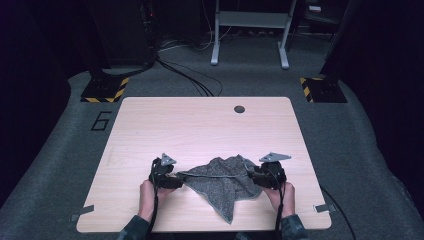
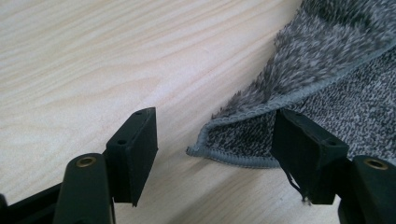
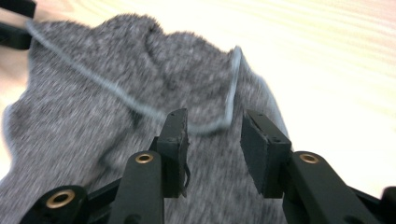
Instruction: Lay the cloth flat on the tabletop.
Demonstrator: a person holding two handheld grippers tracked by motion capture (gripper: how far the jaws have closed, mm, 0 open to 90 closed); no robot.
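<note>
A grey fleecy towel (image 1: 221,183) lies crumpled on the light wood bench (image 1: 200,125), near the front edge and about midway between the left and right edges, with one pointed corner trailing toward the front edge. A paler stitched hem runs across its top from side to side.

The left claw (image 1: 176,179) sits at the towel's left side, held in the person's left hand (image 1: 148,192). In the left gripper view its two black jaws stand wide apart, with a hemmed corner of the towel (image 2: 299,112) lying on the bench between them; the right-hand jaw is against the cloth, the other over bare wood, and nothing is pinched.

The right claw (image 1: 254,176) sits at the towel's right side, held in the right hand (image 1: 280,196). In the right gripper view (image 3: 212,140) its jaws are partly parted over the towel (image 3: 116,116), with a curl of hem just ahead of the gap; the picture is blurred, and I cannot tell whether any cloth is caught between them.

A dark round hole (image 1: 239,109) marks the bench near its far edge.
</note>
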